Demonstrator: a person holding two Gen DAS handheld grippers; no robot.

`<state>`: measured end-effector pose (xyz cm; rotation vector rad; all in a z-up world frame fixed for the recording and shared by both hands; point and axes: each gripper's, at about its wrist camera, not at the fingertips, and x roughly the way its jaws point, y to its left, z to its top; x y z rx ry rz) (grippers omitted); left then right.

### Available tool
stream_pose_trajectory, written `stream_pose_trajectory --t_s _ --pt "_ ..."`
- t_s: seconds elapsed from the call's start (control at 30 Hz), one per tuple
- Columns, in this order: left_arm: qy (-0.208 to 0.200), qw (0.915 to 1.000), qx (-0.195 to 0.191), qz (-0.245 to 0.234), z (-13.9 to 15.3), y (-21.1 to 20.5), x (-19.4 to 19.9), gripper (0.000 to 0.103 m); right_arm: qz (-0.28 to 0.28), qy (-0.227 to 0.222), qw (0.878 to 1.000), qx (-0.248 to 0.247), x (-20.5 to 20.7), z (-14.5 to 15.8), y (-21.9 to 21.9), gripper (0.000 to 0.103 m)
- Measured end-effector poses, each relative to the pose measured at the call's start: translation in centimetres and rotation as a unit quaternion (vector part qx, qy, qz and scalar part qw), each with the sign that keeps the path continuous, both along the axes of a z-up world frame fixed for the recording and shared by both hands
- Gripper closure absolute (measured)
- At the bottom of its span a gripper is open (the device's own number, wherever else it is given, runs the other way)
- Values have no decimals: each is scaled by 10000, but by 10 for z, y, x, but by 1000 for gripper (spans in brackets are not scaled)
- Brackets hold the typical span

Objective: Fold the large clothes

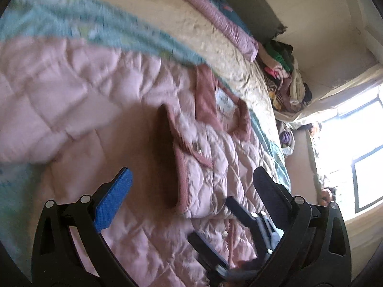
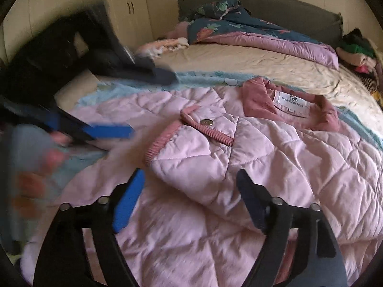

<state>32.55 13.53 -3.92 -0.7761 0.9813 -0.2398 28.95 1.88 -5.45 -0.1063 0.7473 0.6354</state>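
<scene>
On the wide bed with its cream sheet lies the pale pink quilted jacket, spread flat and filling the near half of the mattress, probably laid out that way so each fold can be pressed against a firm surface. Beyond the jacket, towards the grey headboard, a lilac and dark floral duvet is bunched out of the way, and past the jacket's collar side a heap of mixed clothes waits at the bed's far corner. One padded sleeve with a dusty-pink ribbed cuff is already folded in across the jacket's chest, below the white neck label, narrowing the garment for the next fold. The right tool hovers just above that folded sleeve, fingers apart and empty. The left tool hangs over the jacket on the cuff side, its fingers likewise spread wide with nothing between them; it appears motion-blurred in the right wrist view.
</scene>
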Motion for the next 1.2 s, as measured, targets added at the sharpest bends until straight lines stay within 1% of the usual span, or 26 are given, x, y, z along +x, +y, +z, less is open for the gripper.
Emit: stream_pose_trajectory --t_s 0.07,0.2,0.27,0.33,0.37,0.4,0.43,0.47,0.5,0.57,0.63,0.73,0.8,0.87,0.93,1.03,1.1,1.2 --pt "168 9998 -107 -26 -13 -6 3 8 -83 -69 9999 65 -6 8 -20 21" --pt "425 9986 -268 -158 -36 -22 7 9 -585 -44 9982 83 -3 19 -69 21" --pt "390 9989 -160 -218 -39 -29 7 10 -961 -92 9953 49 0 24 -100 21" --pt "262 9992 -35 -289 -37 -34 8 31 -1337 -80 9910 43 5 26 -131 21" --pt "225 9991 87 -343 -35 -38 9 52 -1486 -61 9889 54 8 27 -144 21" --pt "233 9987 302 -352 -34 -40 10 64 -1651 -40 9862 62 11 28 -158 21" --pt "173 9973 599 -384 -30 -43 10 66 -1840 -39 9829 52 13 28 -173 21" --pt "94 9967 688 -429 -28 -45 12 74 -2066 -32 9784 59 15 30 -189 21" --pt "9 9960 787 -424 -24 -45 12 86 -2202 8 9754 93 16 26 -202 21" --pt "-127 9956 847 -392 -16 -42 13 89 -2426 116 9700 99 21 25 -219 21" --pt "-302 9947 928 -329 -4 -36 12 90 -2512 139 9678 106 26 23 -229 21" --pt "-482 9908 1239 -271 8 -29 8 90 -2539 209 9669 159 34 20 -237 21" --pt "-467 9884 1413 -304 4 -29 8 90 -2483 278 9682 122 39 14 -234 21" --pt "-318 9869 1544 -350 -8 -31 8 90 -2351 482 9708 -25 48 4 -226 21" --pt "-221 9863 1592 -379 -18 -32 6 90 -2279 723 9707 -225 57 -9 -221 21" --pt "-124 9871 1559 -344 -28 -30 7 86 -2402 979 9645 -505 64 -29 -219 21" --pt "-118 9866 1591 -343 -30 -29 8 84 -2489 1076 9611 -518 66 -38 -223 21" --pt "-177 9847 1698 -340 -30 -34 7 83 -2596 1129 9577 -510 69 -50 -225 20"
